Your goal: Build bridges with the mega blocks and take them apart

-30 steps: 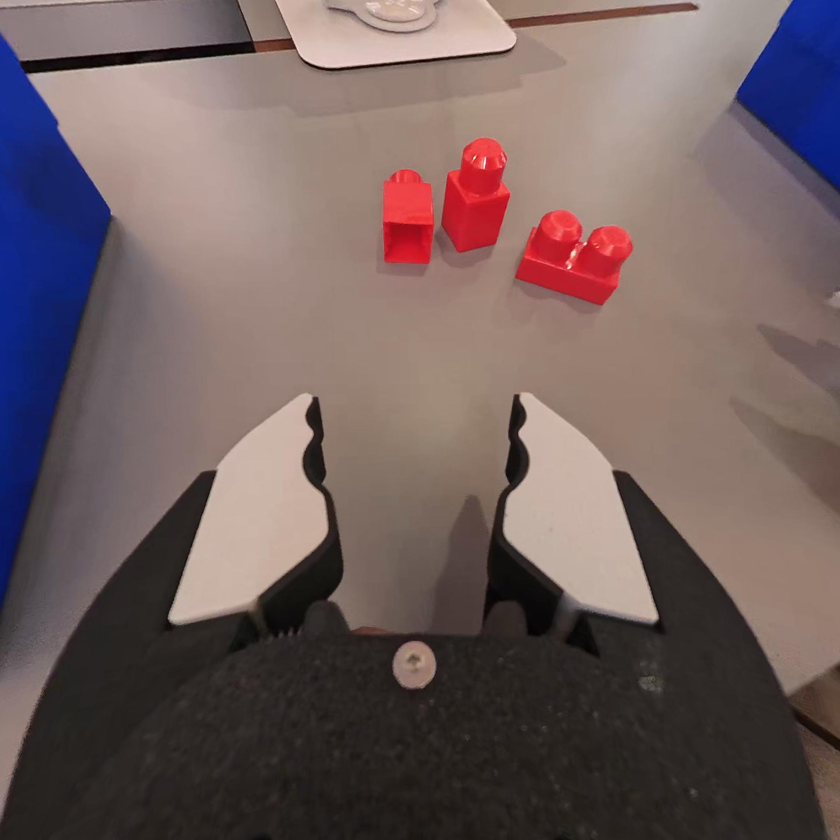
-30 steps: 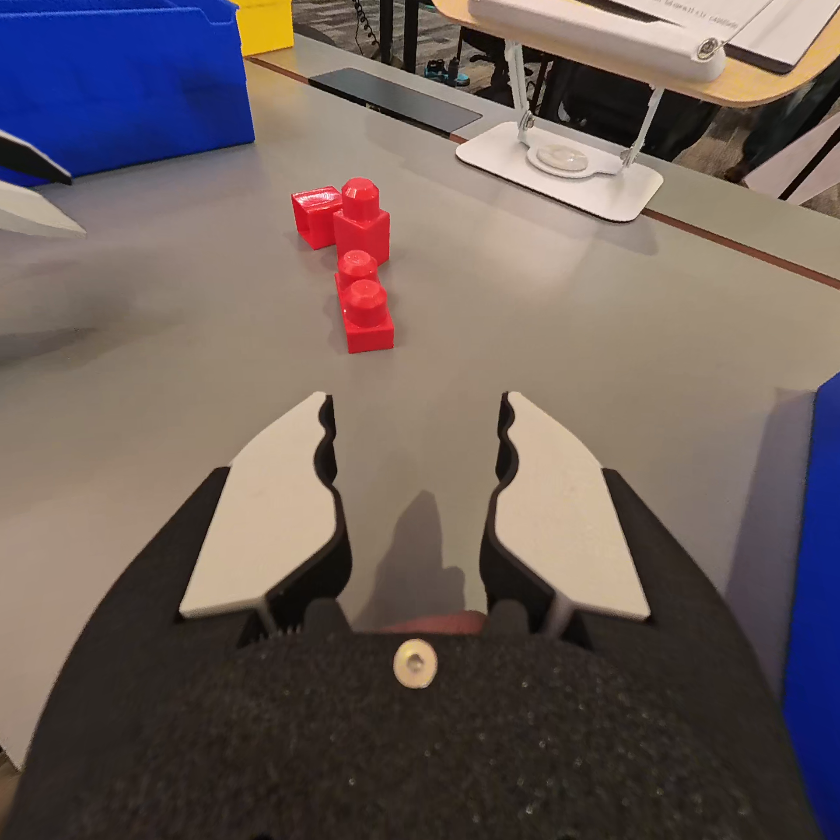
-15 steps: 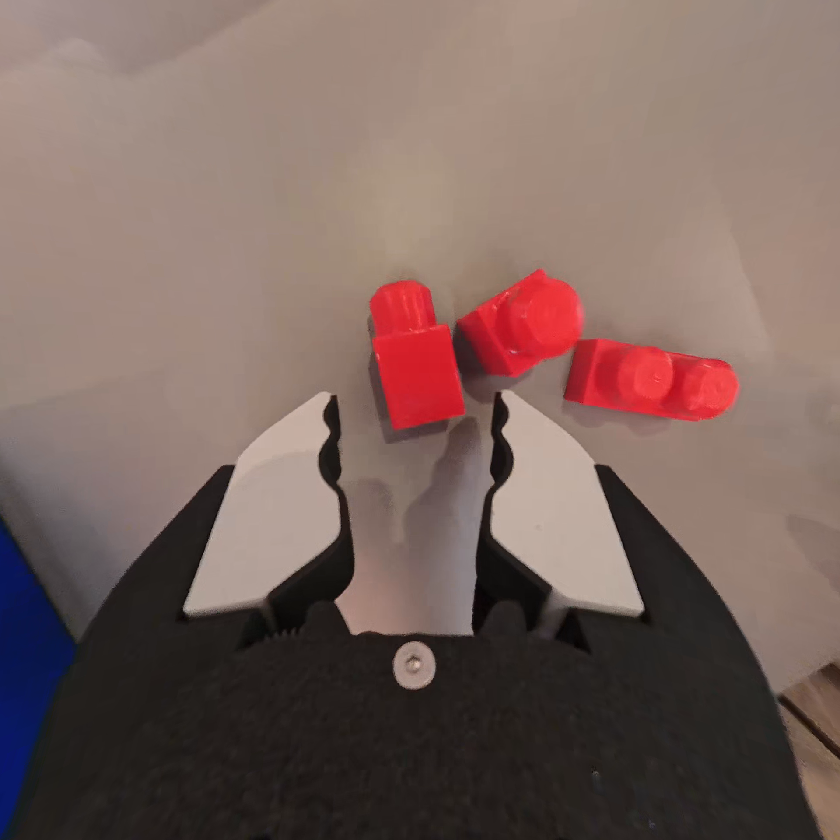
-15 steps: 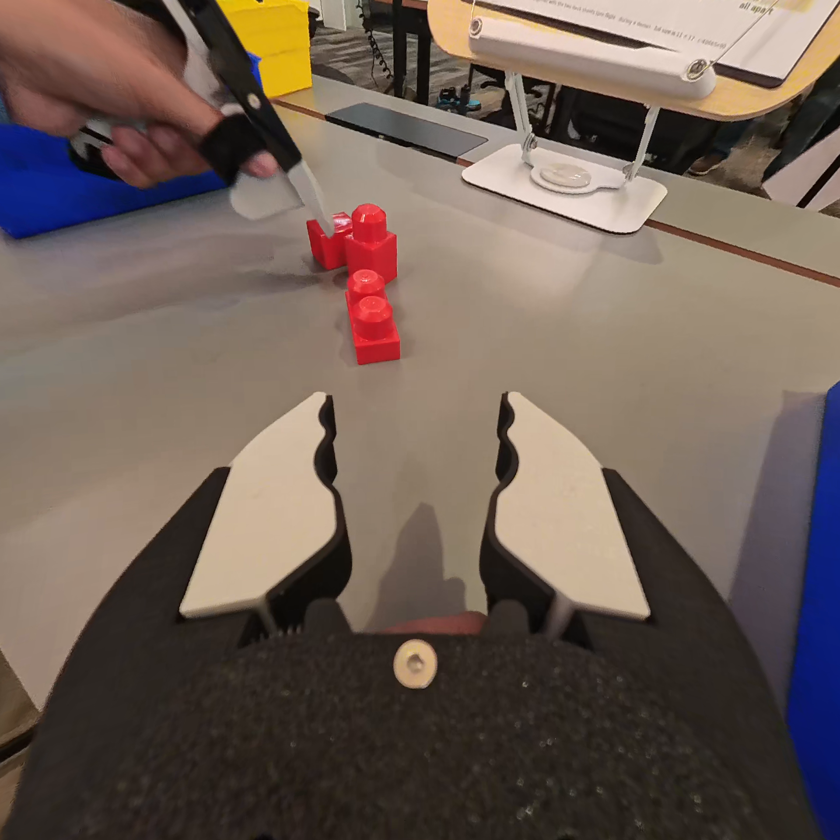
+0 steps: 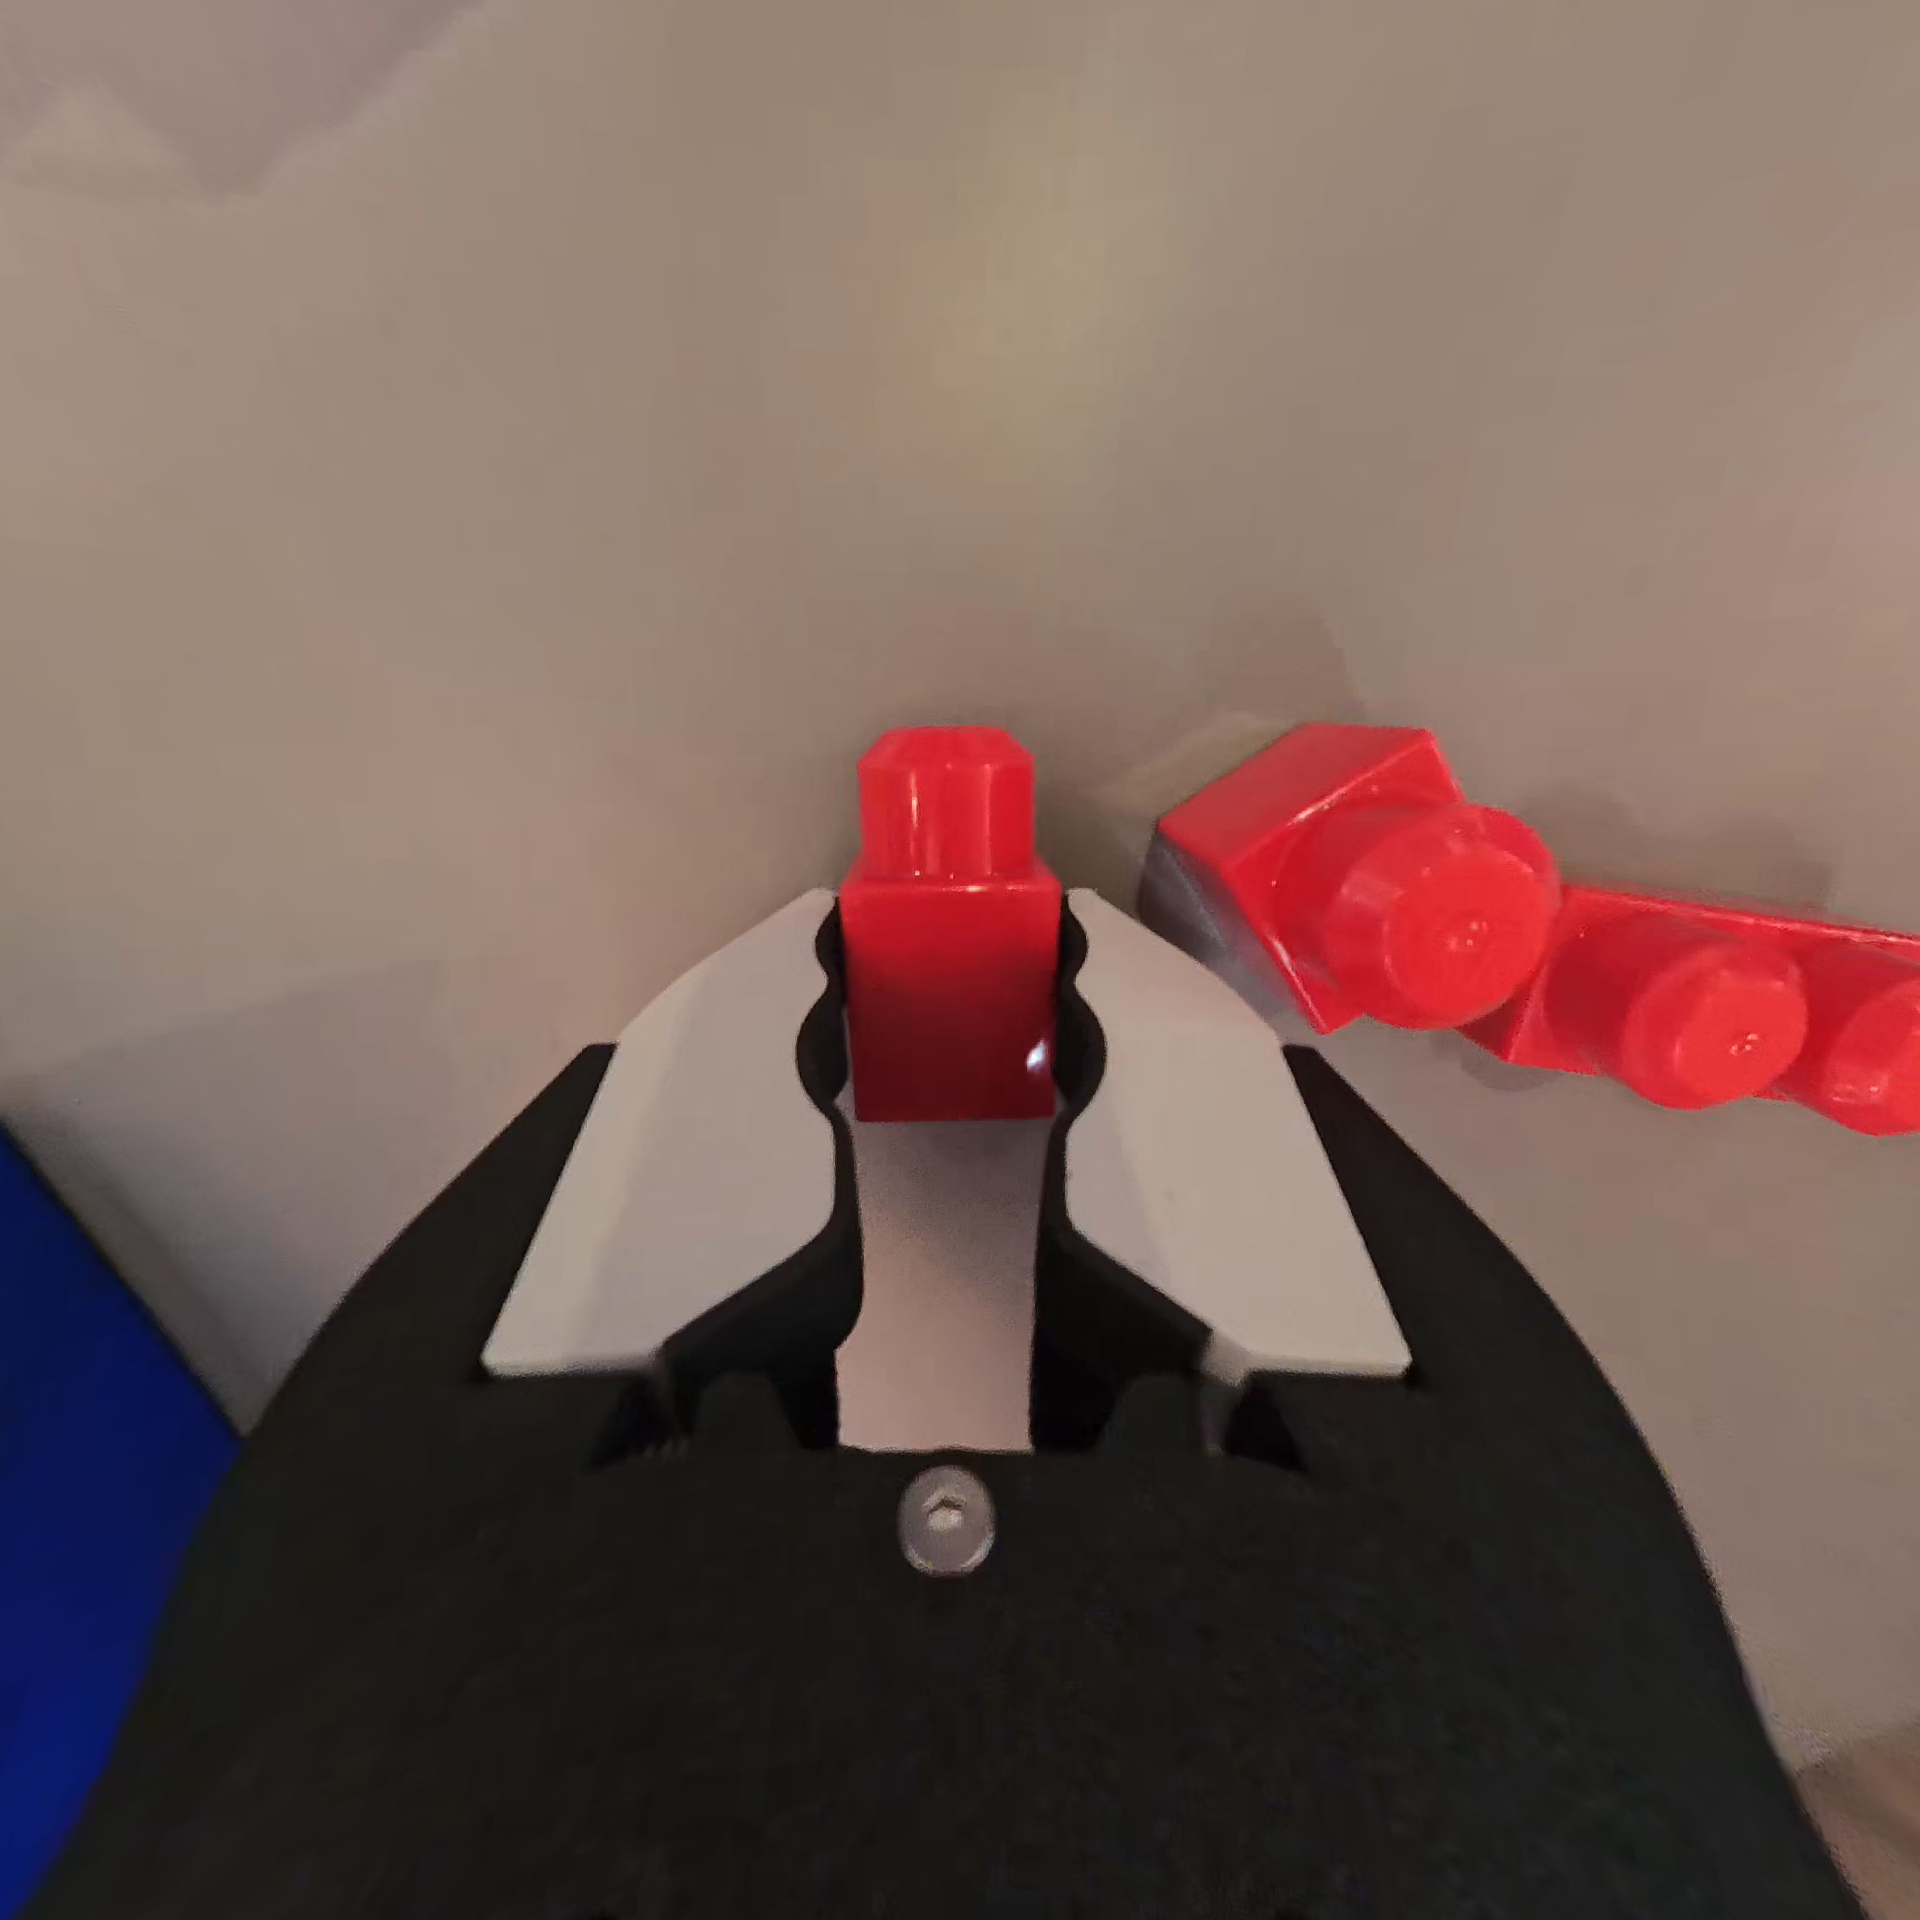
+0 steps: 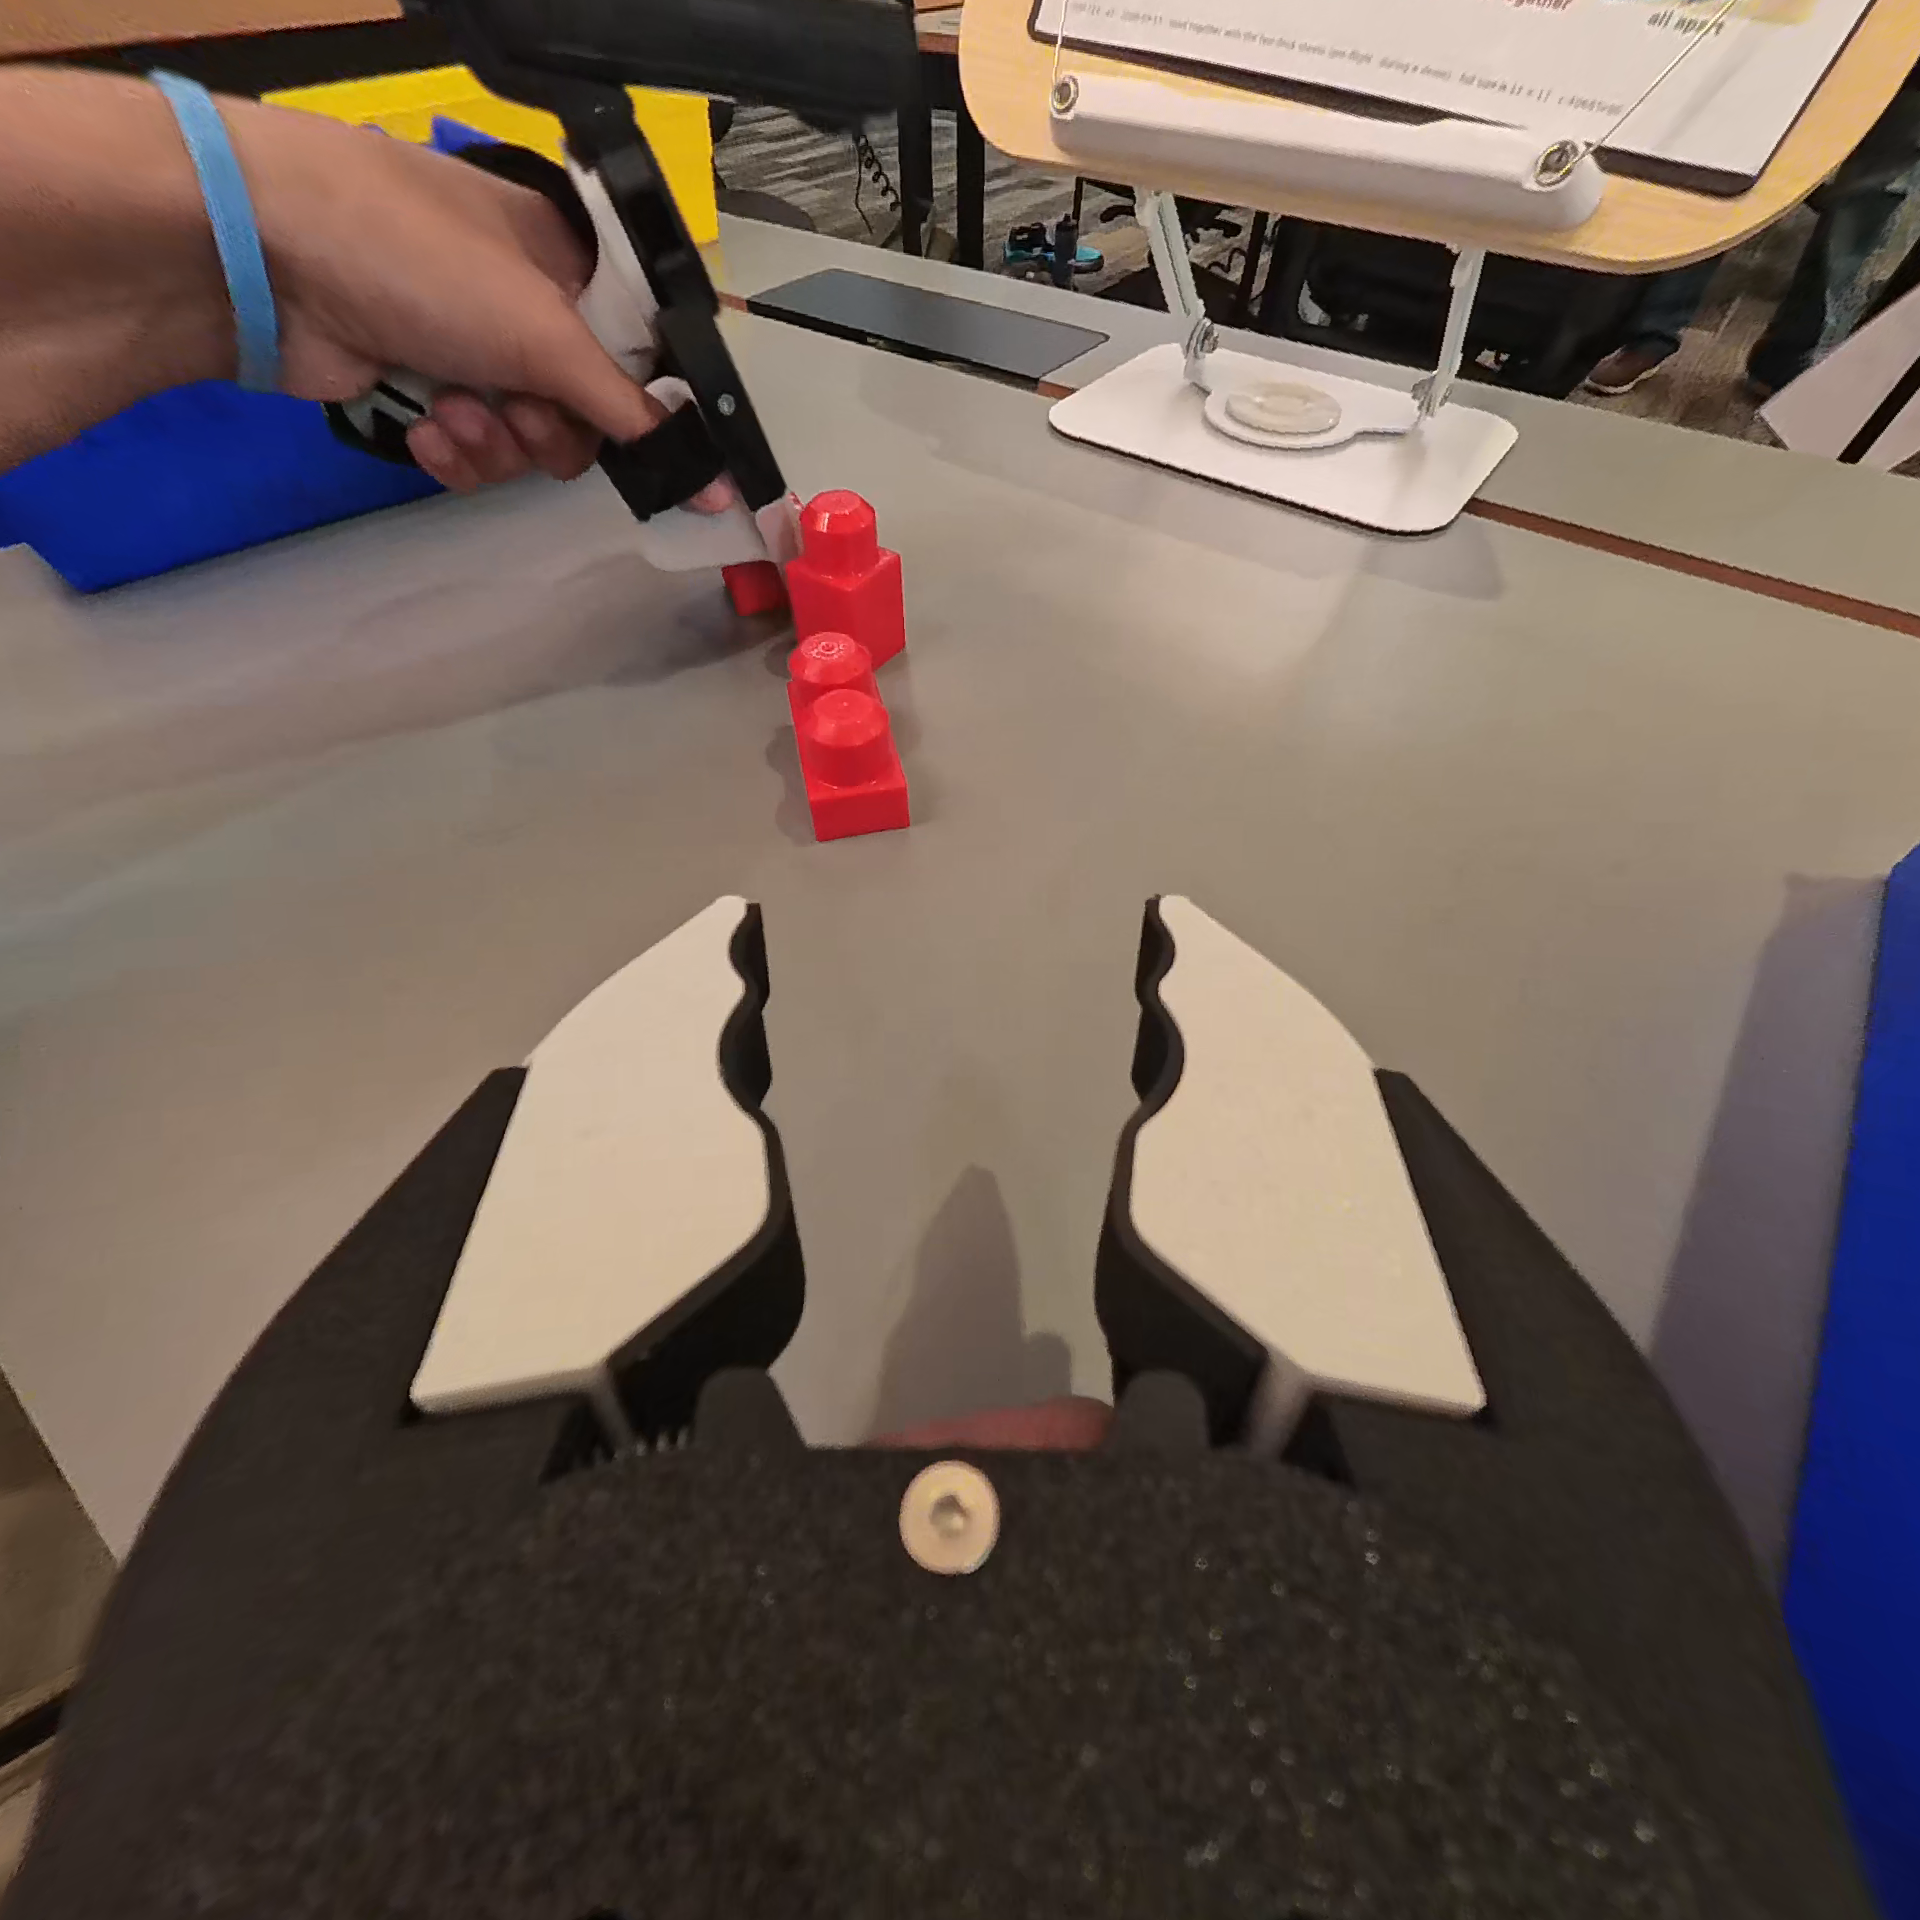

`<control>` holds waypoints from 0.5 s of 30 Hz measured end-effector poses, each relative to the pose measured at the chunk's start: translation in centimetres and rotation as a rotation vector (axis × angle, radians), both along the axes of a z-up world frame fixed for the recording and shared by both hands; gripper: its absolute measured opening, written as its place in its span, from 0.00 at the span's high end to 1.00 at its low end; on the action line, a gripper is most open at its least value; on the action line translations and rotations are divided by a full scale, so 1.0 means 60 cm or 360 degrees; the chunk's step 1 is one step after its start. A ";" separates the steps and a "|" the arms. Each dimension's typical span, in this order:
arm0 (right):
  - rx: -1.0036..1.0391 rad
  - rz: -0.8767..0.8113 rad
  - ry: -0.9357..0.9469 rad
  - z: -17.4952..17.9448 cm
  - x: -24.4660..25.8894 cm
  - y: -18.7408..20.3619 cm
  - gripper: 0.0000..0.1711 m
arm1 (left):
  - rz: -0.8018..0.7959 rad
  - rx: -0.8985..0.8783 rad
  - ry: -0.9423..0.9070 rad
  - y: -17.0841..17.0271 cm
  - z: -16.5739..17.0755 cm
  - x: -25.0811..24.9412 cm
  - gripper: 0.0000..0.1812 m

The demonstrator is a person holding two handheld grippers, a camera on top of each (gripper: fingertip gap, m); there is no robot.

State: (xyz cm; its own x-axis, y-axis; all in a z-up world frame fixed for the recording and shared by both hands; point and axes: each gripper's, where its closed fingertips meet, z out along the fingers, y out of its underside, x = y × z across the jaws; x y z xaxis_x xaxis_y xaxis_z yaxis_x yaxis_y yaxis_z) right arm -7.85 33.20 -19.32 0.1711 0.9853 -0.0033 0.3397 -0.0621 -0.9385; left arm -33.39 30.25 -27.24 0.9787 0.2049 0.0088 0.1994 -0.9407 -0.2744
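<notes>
Between the left claw [image 5: 951, 920] tips sits a lying single-stud red block [image 5: 948, 997], stud pointing away from the cam, body pinched on both sides by the wavy black pads; claw is clamped on it, low over the grey worktop [image 5: 727, 468]. Using that gripped block as landmark: just to its right, w/ a small gap, stands an upright single-stud block [image 5: 1361, 894], seen from above. Beyond that one, further right, lies the two-stud block [image 5: 1704, 1029], studs up, close to or touching the upright block's corner, can't tell which. Well left of the gripped block, at the frame edge, is a blue bin [image 5: 73, 1403].

Right claw [image 6: 951, 914] hangs w/ jaws spread wide, nothing between them, well short of the blocks and above bare worktop [image 6: 1351, 727]. From its cam the gripped block [image 6: 753, 590] is mostly hidden behind the left claw [image 6: 743, 540] tips; a hand [image 6: 416, 301] w/ a light-blue wristband [image 6: 234, 229] holds that tool. Upright block [image 6: 847, 582] stands right next to the gripped one; two-stud block [image 6: 847, 743] is nearer the cam, in line w/ it. Left of the gripped block: blue bin [image 6: 187, 478], yellow bin [image 6: 665, 156] behind. Far right of it: white stand base [image 6: 1288, 436] carrying a board, dark flat panel [image 6: 925, 322] set in the worktop. Another blue bin [image 6: 1870, 1351] at the right frame edge.
</notes>
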 end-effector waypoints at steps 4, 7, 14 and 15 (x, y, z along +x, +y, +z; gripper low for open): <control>0.0004 -0.0006 -0.0004 0.000 0.001 0.001 0.60 | 0.0012 0.0181 0.0100 -0.008 0.009 -0.007 0.80; 0.0011 -0.0005 -0.0008 0.000 0.000 0.000 0.60 | 0.0039 0.0387 0.0122 -0.011 0.023 -0.005 0.80; 0.0037 -0.0002 -0.0018 0.001 -0.002 -0.005 0.60 | 0.0110 0.0976 0.0048 0.005 0.056 0.002 0.80; 0.0039 -0.0003 -0.0016 0.002 -0.002 -0.006 0.60 | 0.0097 0.1054 0.0034 0.009 0.059 0.005 0.80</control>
